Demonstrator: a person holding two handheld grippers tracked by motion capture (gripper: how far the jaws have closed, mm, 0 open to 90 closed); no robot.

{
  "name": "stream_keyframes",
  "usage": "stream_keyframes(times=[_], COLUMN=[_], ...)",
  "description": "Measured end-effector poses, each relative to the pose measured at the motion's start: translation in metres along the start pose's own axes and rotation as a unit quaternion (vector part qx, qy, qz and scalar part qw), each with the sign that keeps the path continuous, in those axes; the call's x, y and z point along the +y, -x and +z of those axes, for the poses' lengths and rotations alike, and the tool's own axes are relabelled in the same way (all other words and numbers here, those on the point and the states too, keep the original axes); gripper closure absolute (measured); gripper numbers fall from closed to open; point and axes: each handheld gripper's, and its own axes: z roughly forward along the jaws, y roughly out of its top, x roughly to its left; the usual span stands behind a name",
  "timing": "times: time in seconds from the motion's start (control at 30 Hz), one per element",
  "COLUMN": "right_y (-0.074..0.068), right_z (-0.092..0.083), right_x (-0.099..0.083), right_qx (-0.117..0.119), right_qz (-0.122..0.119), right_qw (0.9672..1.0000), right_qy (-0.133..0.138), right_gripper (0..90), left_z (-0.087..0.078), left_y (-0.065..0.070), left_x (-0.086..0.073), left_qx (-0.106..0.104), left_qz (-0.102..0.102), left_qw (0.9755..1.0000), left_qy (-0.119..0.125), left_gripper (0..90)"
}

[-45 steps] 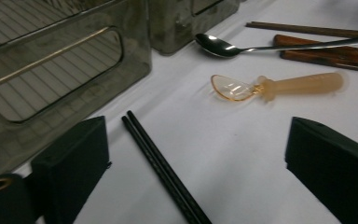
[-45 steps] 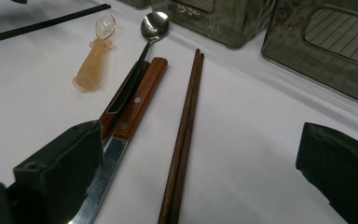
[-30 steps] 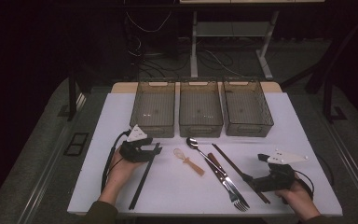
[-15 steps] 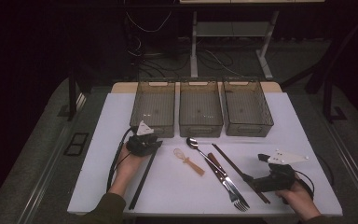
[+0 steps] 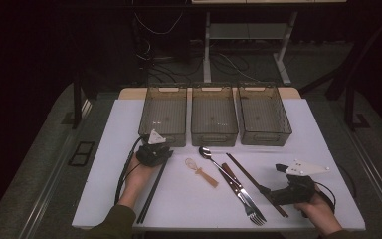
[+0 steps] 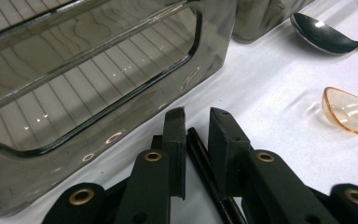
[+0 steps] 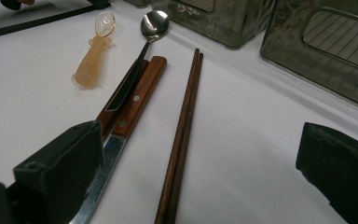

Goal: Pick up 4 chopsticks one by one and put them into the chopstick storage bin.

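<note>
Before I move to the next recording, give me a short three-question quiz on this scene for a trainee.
1. What lies between the jaws of the left tongs?
2. True or false: the three bins at the back of the table already hold cutlery.
3. Which item lies closest to the right tongs?
A. the metal spoon
B. the brown chopsticks
C. the small orange spoon

Key
1. The black chopsticks; the jaws have just been closing around them.
2. False; all three look empty.
3. B
</note>
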Motion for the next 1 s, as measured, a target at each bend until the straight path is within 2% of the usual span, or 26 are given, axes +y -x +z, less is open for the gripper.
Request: stream_keyframes(times=[0.2, 0.57, 0.77, 1.0], right_y=[0.0, 0.0, 0.0, 0.0], right_z=[0.0, 0.0, 0.0, 0.0], right_x=[0.0, 0.0, 0.0, 0.0], right_qx=[0.0, -0.001, 0.0, -0.001], right_qz=[-0.001, -0.002, -0.002, -0.002], right_qw=[1.0, 1.0, 1.0, 1.0], right_qy=[-0.001, -0.001, -0.002, -0.002], right_gripper=[1.1, 1.1, 1.1, 1.1], left_z=[0.0, 0.001, 0.002, 0.005], left_y=[0.001, 0.003, 0.005, 0.011], left_x=[0.0, 0.001, 0.002, 0.005], left_qx=[0.003, 0.005, -0.003, -0.015], left_qz=[0.006, 0.0, -0.008, 0.002], left_qw=[1.0, 1.0, 1.0, 0.9999], left_qy=[-0.004, -0.001, -0.001, -0.002], left_gripper=[77.5, 78.2, 78.6, 78.8])
